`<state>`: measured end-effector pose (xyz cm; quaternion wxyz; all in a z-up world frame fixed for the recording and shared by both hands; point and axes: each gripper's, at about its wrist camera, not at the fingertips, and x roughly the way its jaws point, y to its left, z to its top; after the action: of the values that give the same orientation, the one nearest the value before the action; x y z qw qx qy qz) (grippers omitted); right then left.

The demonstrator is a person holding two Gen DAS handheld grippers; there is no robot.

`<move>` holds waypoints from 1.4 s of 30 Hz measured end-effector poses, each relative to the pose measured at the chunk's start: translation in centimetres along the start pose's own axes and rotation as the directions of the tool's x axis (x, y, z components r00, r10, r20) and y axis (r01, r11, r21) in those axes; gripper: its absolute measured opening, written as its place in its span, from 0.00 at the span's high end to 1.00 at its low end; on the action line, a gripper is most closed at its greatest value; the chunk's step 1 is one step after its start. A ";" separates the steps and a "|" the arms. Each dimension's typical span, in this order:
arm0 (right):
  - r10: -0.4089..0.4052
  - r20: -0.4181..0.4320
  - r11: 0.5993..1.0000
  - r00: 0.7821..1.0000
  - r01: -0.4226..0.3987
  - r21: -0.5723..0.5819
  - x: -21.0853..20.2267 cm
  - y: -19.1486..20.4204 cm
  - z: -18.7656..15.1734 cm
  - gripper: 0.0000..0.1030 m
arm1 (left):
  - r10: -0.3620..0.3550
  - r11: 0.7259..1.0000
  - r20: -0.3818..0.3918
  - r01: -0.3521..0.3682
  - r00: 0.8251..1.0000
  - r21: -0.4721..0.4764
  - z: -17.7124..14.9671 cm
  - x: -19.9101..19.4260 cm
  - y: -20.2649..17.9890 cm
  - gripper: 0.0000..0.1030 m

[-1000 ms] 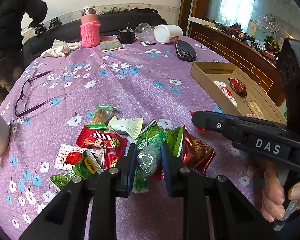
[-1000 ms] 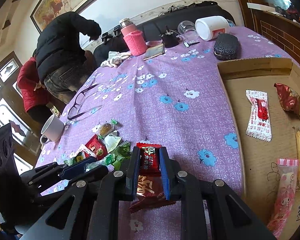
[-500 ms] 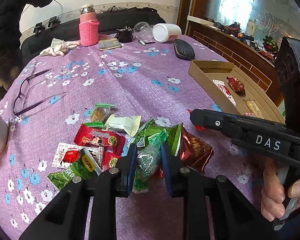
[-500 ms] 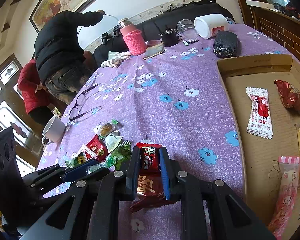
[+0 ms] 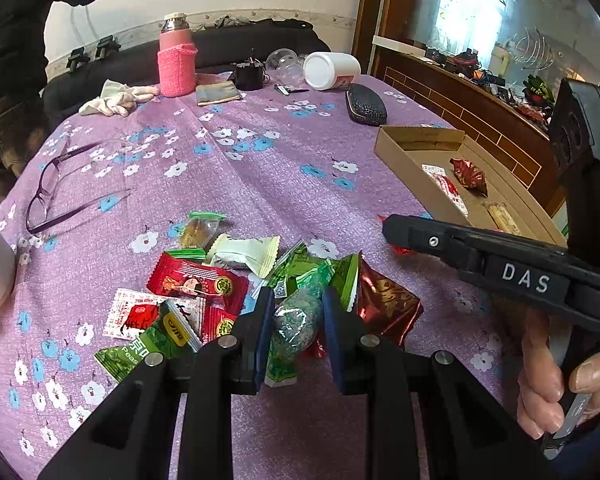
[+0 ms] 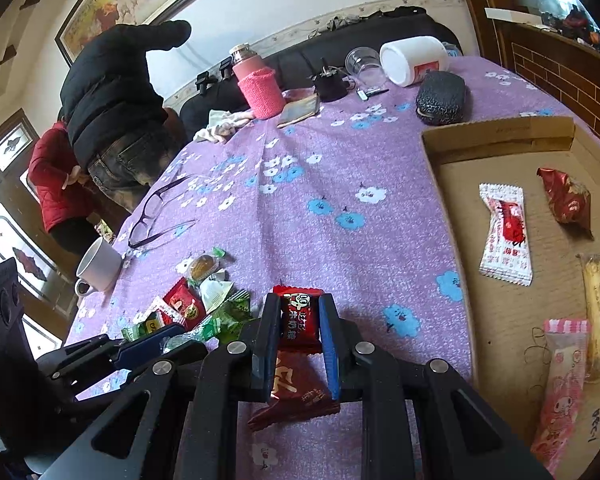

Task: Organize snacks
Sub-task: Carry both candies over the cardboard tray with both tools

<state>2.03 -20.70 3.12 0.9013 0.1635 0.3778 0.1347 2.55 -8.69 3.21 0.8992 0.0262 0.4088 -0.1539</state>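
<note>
Black gripper (image 5: pixel 295 312) with blue pads, silver screws, white "DAS" lettering.

**Both grippers clamped, hands low in frame**

The left gripper (image 5: pixel 296 322) reaches up from the bottom centre of its view, jaws closed on a green packet (image 5: pixel 294 320). The right gripper (image 6: pixel 299 334) does likewise, clamping a red candy (image 6: pixel 300 322). A hand (image 5: pixel 556 384) grips the right gripper's handle at lower right.

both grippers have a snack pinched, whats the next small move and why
Probably carry the right gripper, shut on the dark red candy, over the cardboard box to its right and release: sorted snacks already lie there, and the left gripper holds its green packet over the pile.
</note>
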 end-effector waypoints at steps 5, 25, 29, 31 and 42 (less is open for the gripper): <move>0.013 0.052 1.000 0.999 -0.014 0.022 -1.0 -0.7 0.6 0.80 | 0.006 1.000 0.010 -0.006 1.000 -0.008 0.1 0.1 0.2 0.77; 0.049 0.248 0.949 0.967 -0.122 0.291 -8.0 -10.0 3.1 0.80 | -0.090 0.994 0.025 0.088 0.996 0.061 3.7 -1.6 -6.4 0.77; 0.019 0.269 0.930 0.963 -0.116 0.349 -9.2 -12.5 3.2 0.80 | -0.169 0.983 0.000 0.169 0.986 0.074 5.2 -0.6 -10.1 0.77; -0.018 0.259 0.919 0.966 -0.086 0.384 -9.5 -13.7 3.1 0.80 | -0.206 0.975 -0.013 0.207 0.978 0.083 5.6 0.0 -11.9 0.77; -0.238 0.062 0.872 0.969 0.185 0.454 -8.3 -16.8 2.3 0.80 | -0.271 0.945 -0.139 0.290 0.953 0.148 3.4 4.8 -18.3 0.77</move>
<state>0.10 -39.46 3.31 0.8696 0.3303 0.3613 -0.0646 2.51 -27.95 3.39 0.8372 0.0518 0.4461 -0.3122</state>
